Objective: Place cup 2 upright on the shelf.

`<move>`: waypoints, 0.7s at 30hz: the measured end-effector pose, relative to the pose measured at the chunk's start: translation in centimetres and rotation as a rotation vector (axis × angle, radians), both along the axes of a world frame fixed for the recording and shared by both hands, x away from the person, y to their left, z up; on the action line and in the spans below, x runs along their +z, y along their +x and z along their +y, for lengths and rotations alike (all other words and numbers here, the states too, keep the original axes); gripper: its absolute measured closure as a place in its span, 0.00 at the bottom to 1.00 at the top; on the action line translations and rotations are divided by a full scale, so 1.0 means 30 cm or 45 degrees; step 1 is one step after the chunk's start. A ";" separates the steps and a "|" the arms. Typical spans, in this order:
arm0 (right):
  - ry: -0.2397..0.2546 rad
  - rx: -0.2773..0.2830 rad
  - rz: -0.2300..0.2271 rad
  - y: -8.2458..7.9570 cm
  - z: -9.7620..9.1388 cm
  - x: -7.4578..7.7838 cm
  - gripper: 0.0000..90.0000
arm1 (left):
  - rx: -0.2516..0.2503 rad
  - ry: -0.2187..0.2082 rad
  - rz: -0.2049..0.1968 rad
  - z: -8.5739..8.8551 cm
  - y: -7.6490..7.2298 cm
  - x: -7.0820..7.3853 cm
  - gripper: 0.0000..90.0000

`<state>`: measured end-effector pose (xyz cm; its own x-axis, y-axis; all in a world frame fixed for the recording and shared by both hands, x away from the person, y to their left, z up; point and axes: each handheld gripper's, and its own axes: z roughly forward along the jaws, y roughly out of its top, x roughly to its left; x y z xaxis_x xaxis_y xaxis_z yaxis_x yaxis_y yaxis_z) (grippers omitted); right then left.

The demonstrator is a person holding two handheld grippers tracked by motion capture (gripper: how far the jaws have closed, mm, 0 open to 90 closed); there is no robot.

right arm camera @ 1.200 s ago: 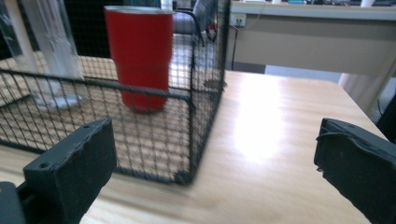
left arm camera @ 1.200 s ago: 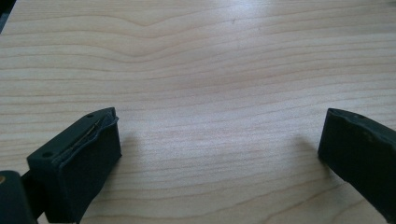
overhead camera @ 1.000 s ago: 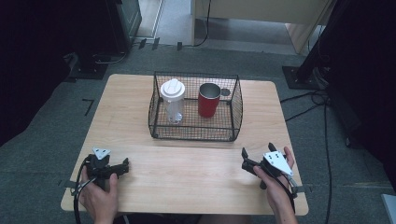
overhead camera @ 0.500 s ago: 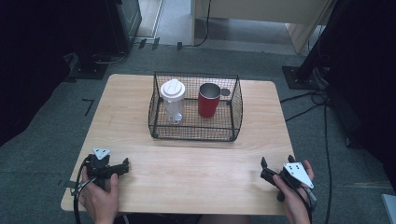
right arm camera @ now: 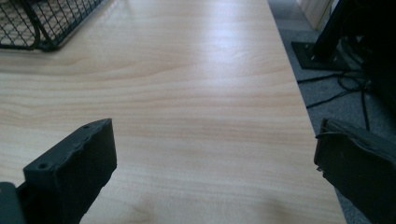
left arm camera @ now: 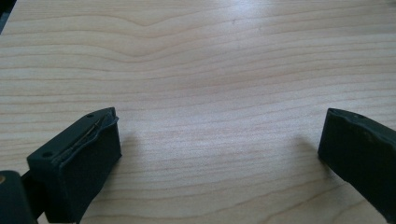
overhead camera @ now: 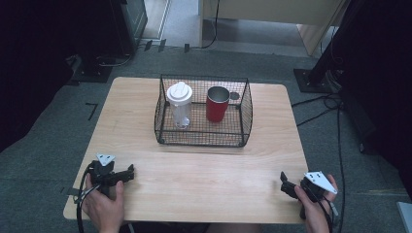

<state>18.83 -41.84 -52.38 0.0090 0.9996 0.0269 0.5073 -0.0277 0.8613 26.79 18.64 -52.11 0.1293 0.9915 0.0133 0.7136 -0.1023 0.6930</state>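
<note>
"Why are your grippers at the near corners?"
"To rest. My left gripper (overhead camera: 127,173) and right gripper (overhead camera: 284,182) are wide open and empty. The bottle (overhead camera: 180,105) and cup (overhead camera: 217,104) stand in the basket (overhead camera: 203,140) by the far edge."

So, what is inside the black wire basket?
Inside the wire basket stand a clear bottle with a white lid and a red cup. The cup's inside bottom is hidden.

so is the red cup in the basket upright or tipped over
Upright: the red cup stands on its base inside the wire basket, open rim facing up, beside the bottle.
</note>
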 end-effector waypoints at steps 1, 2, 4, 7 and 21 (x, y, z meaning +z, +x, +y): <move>0.000 0.002 0.020 0.000 -0.001 -0.001 0.00 | 0.000 0.000 0.000 0.000 0.000 0.000 0.00; -0.005 0.004 0.040 0.000 -0.004 -0.002 0.00 | 0.000 -0.001 0.000 0.000 0.000 0.000 0.00; -0.004 -0.004 0.084 0.003 -0.010 -0.004 0.00 | 0.000 0.000 0.000 0.000 0.000 0.000 0.00; 0.021 -0.017 0.138 0.007 -0.022 -0.008 0.00 | 0.000 -0.001 0.000 0.000 0.000 0.000 0.00; -0.037 0.047 0.286 0.042 -0.005 -0.020 0.00 | 0.000 0.000 0.000 0.000 0.000 0.000 0.00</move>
<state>20.10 -41.98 -52.98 -0.0252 0.9997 -0.0008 0.6869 0.0179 0.7266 26.80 18.64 -52.11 0.1293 0.9915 0.0133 0.7137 -0.1024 0.6930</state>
